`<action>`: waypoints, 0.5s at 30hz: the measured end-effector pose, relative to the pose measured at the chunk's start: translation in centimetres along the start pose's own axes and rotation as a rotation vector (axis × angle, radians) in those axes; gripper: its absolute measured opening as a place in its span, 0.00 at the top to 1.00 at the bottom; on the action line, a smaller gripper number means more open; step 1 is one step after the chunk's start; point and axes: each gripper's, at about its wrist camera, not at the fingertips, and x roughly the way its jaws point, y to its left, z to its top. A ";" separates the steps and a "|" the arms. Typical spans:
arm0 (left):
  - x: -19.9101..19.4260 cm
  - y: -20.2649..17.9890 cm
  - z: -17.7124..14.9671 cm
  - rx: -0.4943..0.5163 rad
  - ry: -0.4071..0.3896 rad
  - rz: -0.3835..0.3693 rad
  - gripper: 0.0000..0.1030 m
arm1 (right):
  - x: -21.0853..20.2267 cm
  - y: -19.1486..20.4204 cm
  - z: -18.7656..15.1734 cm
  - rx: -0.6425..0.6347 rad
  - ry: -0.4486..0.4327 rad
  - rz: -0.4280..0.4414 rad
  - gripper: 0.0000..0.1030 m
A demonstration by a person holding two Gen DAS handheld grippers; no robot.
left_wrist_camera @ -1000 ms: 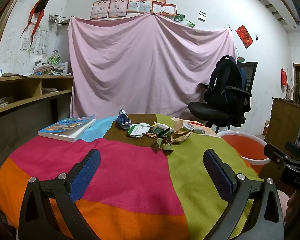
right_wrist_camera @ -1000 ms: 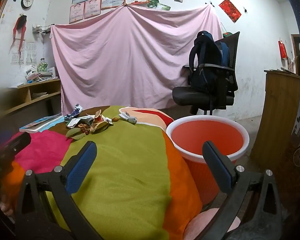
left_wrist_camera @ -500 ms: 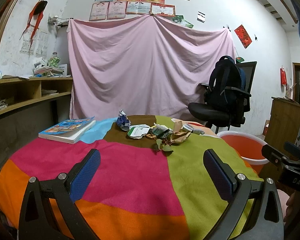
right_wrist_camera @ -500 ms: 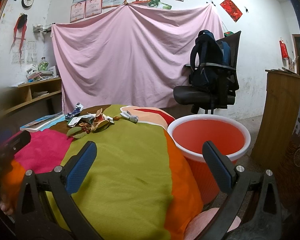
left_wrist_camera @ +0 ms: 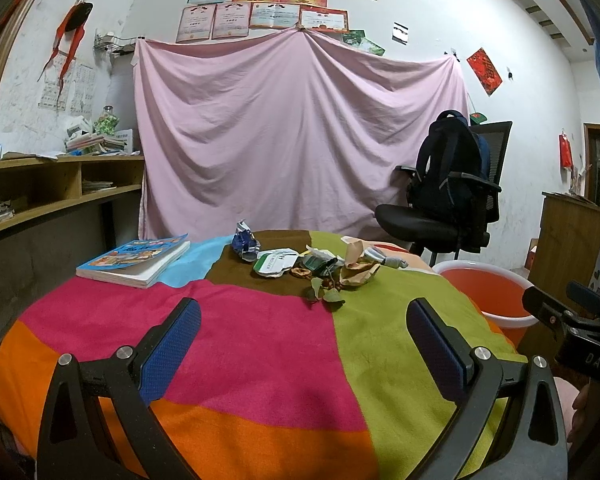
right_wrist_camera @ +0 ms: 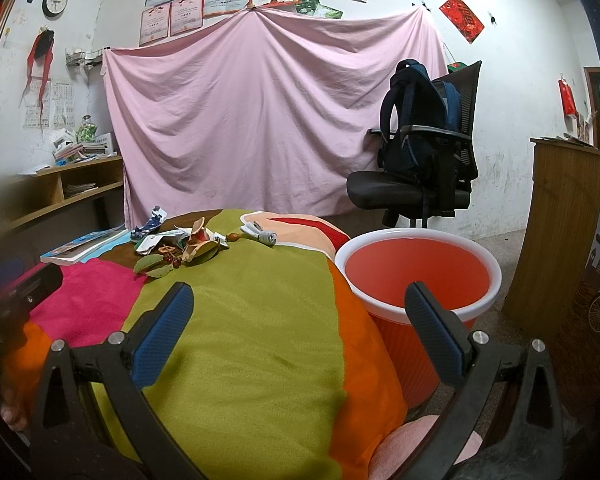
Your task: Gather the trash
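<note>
Left gripper (left_wrist_camera: 304, 332) & right gripper (right_wrist_camera: 298, 320): jaws wide apart, nothing held, both over striped tablecloth (left_wrist_camera: 260, 344). Trash pile (left_wrist_camera: 312, 266) at far side of table, w/ orange bucket (right_wrist_camera: 418, 268) beside table edge

Left gripper (left_wrist_camera: 303, 334) wide apart, nothing between the fingers (left_wrist_camera: 172, 342), blue pads facing inward, both fingers level and pointing forward, hovering low over the near tabletop (left_wrist_camera: 260, 352). Right gripper (right_wrist_camera: 299, 320) also spread wide and empty, fingers (right_wrist_camera: 434, 326) level, held over the tabletop's near right edge. In the left wrist view the right gripper's body shows at the right edge, with part of a hand (left_wrist_camera: 580, 412) below it. In the right wrist view the left gripper's body shows blurred at the left edge, a bit of hand (right_wrist_camera: 10, 408) under it. Grippers sit side by side, apart.
</note>
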 end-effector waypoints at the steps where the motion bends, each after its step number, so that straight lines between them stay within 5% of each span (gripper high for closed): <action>1: 0.0 0.0 0.0 0.000 0.000 0.000 0.02 | 0.0 0.0 0.0 0.000 0.000 0.000 0.00; 15: 0.0 -0.1 0.0 0.001 0.000 0.001 0.02 | 0.0 0.0 0.0 0.001 0.002 0.000 0.00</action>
